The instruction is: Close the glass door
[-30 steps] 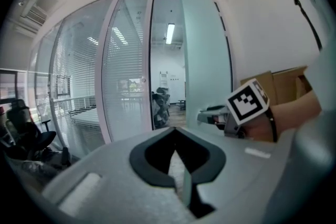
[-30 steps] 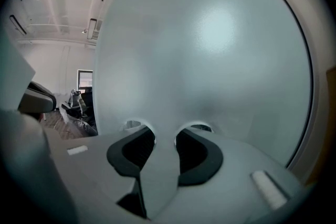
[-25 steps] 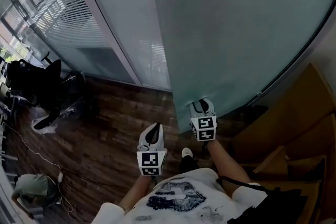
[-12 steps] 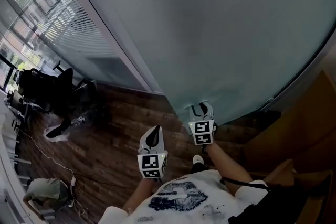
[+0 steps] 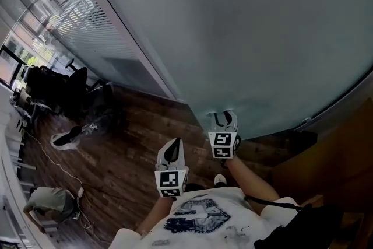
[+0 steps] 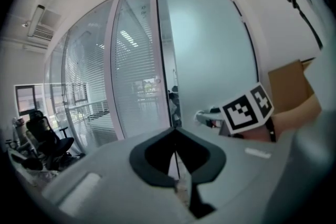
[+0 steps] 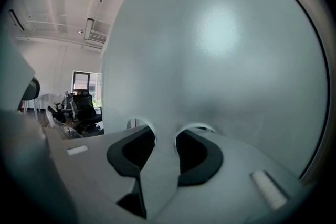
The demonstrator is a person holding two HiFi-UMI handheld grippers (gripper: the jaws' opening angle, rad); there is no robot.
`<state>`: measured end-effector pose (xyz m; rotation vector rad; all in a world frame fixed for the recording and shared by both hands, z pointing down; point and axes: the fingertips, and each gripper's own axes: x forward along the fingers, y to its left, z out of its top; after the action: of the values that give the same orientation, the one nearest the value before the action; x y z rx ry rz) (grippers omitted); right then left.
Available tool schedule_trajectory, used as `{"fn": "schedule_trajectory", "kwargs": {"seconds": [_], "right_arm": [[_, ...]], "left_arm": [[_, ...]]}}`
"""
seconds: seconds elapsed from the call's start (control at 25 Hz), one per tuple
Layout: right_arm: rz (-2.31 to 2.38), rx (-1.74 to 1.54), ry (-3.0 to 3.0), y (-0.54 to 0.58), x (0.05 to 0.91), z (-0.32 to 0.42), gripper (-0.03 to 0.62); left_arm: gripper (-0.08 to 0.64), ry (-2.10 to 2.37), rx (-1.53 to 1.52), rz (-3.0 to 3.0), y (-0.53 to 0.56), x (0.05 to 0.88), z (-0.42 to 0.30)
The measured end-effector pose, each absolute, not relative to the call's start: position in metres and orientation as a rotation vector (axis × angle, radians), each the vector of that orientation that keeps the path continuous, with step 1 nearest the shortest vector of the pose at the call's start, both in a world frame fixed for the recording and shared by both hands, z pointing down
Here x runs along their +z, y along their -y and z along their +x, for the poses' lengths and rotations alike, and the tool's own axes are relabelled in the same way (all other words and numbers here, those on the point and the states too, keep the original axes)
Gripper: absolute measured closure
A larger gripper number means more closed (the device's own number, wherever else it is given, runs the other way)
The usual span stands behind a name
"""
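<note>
Frosted glass door (image 5: pixel 245 38) has the right gripper (image 5: pixel 223 118) nosed up against its face, jaws spread, pinching nothing; left gripper (image 5: pixel 172 144) sits nearby, jaws pressed together, empty.

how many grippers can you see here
2. The left gripper hangs over the wooden floor, clear of the glass door. The right gripper has its tips at the door's frosted face. None looks hidden.
</note>
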<state>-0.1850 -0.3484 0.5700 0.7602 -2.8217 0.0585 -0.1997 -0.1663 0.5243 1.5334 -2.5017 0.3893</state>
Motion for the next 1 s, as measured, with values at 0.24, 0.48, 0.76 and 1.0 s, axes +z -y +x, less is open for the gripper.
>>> {"fn": "schedule_trajectory", "kwargs": {"seconds": [0.24, 0.48, 0.76, 1.0], "right_arm": [[0.853, 0.081, 2.828, 0.368, 0.569, -0.203, 0.465], [0.930, 0.090, 2.796, 0.384, 0.572, -0.226, 0.466], [1.078, 0.130, 2.722, 0.409, 0.568, -0.249, 0.468], [1.254, 0.157, 2.640, 0.442, 0.566, -0.254, 0.468]], "left_arm": [[0.557, 2.497, 0.361, 1.465, 0.166, 0.527, -0.223], [0.557, 2.418, 0.298, 1.523, 0.189, 0.552, -0.262], [0.557, 2.367, 0.298, 1.726, 0.245, 0.527, -0.319], [0.557, 2.278, 0.290, 1.815, 0.274, 0.526, -0.353]]}}
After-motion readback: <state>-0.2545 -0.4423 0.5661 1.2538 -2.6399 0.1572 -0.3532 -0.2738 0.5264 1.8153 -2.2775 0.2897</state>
